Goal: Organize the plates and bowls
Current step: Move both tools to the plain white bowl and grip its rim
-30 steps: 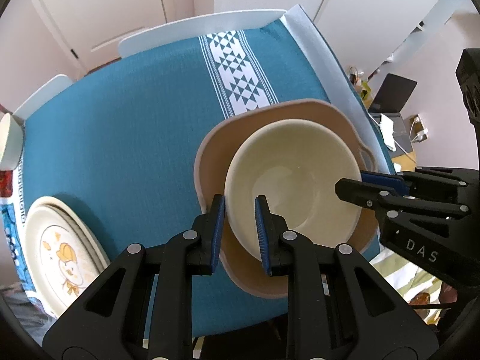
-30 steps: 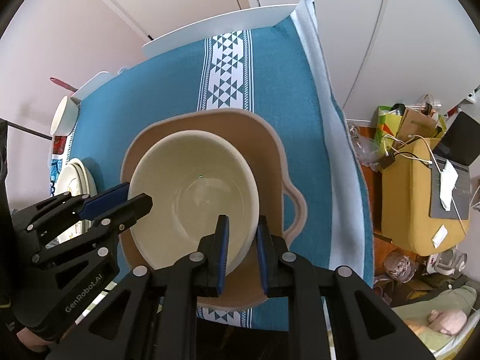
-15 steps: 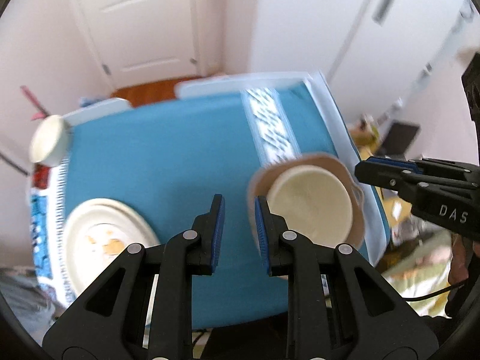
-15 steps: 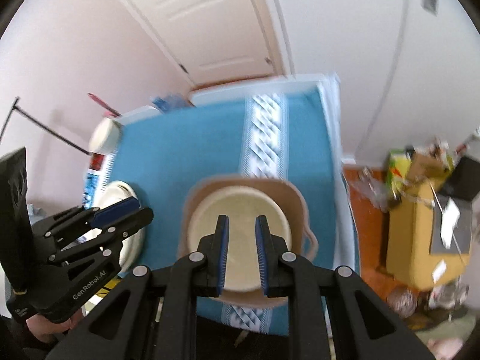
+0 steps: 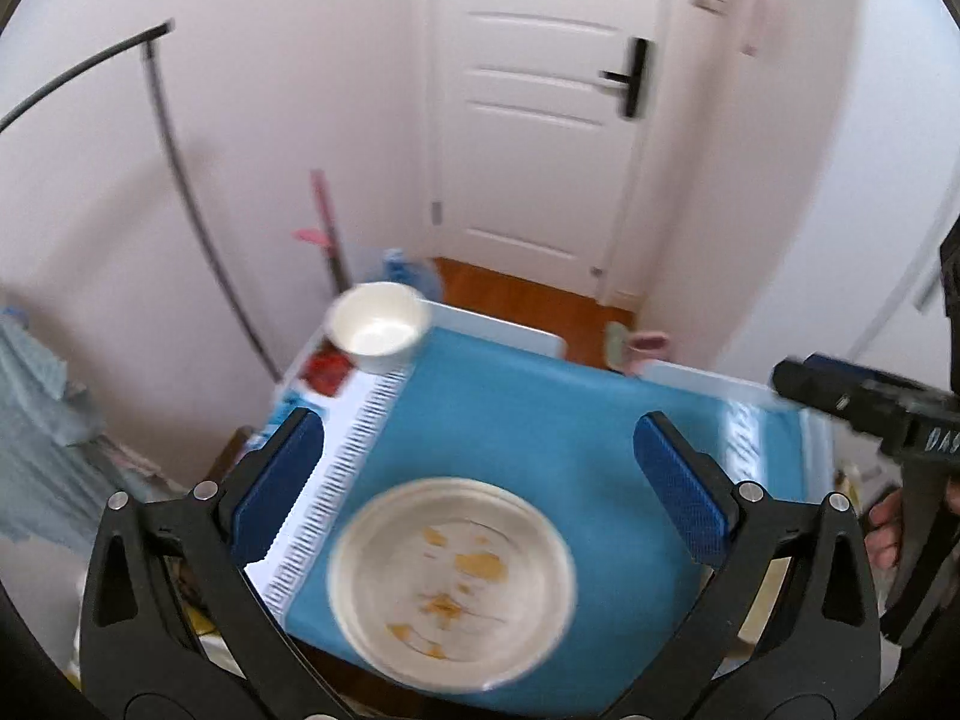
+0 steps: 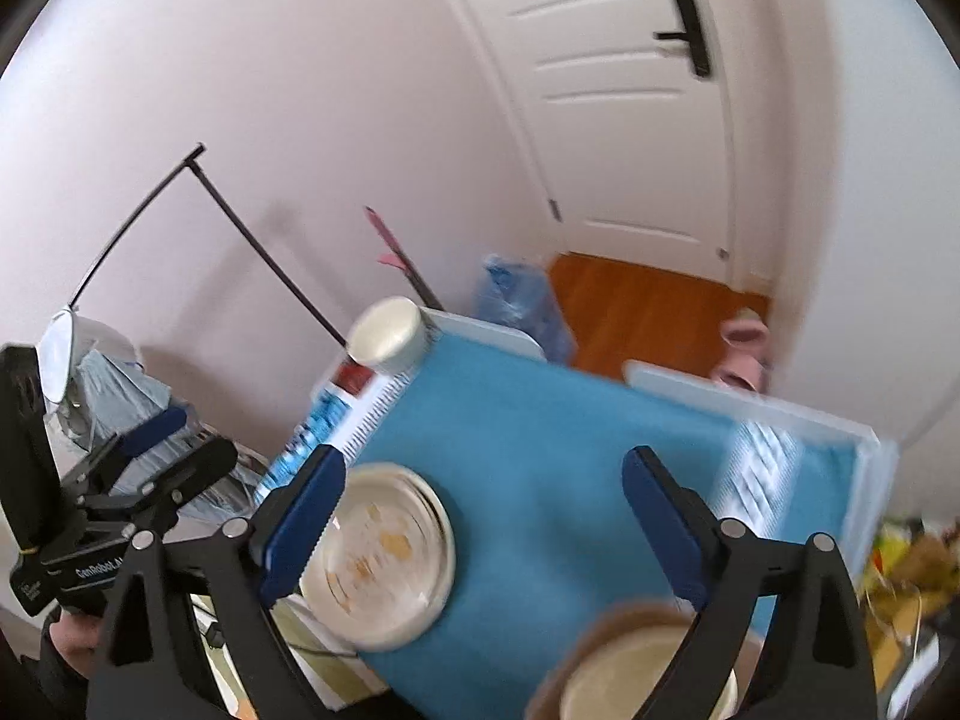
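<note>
A cream plate with orange print lies on the blue tablecloth, near its front left; it also shows in the right wrist view. A small white bowl stands at the far left corner, also in the right wrist view. A cream bowl sits nested in a tan dish at the front right. My left gripper is open and empty, high above the plate. My right gripper is open and empty above the table.
A white door and wooden floor lie beyond the table. A black bent rod leans at the left wall. Clutter and a yellow box sit to the right of the table.
Both grippers have let go of the cream bowl, lifted up and back, and opened wide. The view has swung left toward the plate and the small white bowl.
</note>
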`<state>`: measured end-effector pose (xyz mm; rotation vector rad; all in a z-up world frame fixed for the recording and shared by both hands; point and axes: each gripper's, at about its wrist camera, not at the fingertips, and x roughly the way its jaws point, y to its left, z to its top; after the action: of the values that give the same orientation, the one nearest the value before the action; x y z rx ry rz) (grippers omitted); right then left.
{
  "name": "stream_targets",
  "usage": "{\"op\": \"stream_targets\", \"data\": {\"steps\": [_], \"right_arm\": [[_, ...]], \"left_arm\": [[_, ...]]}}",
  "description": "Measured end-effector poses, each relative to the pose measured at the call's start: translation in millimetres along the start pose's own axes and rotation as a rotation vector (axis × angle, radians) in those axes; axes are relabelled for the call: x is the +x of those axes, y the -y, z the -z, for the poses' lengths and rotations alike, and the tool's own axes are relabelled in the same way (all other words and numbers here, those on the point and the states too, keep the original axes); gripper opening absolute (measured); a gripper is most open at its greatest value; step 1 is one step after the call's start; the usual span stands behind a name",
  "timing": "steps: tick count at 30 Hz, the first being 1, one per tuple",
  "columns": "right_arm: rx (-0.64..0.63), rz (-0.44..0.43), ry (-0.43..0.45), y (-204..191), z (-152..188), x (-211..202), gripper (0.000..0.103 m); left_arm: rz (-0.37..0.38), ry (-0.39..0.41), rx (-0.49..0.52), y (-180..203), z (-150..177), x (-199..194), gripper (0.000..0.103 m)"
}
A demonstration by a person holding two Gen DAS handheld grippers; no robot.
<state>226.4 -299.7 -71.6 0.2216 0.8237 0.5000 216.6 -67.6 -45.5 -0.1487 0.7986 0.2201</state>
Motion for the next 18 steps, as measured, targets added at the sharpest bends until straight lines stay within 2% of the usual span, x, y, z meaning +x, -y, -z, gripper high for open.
{"op": "stream_targets", "data": {"steps": [3,7,11,14,16,18], "right_arm": [[-0.056,-0.049,0.015,-17.9,-33.7,28.5,0.093],[-0.157,-0.059,-0.040,-51.2,-76.0,84.2,0.093],[-0.156,-0.081,-0.107,-68.4,-96.8,160.5,0.093],[-0.120,-0.079,-0.204,-70.7,-95.5,228.5,0.093],[-0.081,-0.078,-0.266,-64.6,-87.9,271.5,0.093],[-0.037,-0.085,-0.298,-57.6,-81.3,302.1,0.093]], "left_arm": [[-0.019,0.002,-0.073,-36.6,-17.3,16.9,0.103],[-0.049,-0.028,-0.179,-85.2,-38.4,62.0,0.102],[-0.042,-0.072,-0.240,-120.5,-45.9,116.1,0.102],[-0.021,-0.112,-0.274,-140.0,-42.9,162.5,0.102],[0.006,-0.143,-0.287,-152.1,-39.1,197.6,0.097],[0.031,-0.175,-0.290,-157.5,-35.4,227.6,0.079]]}}
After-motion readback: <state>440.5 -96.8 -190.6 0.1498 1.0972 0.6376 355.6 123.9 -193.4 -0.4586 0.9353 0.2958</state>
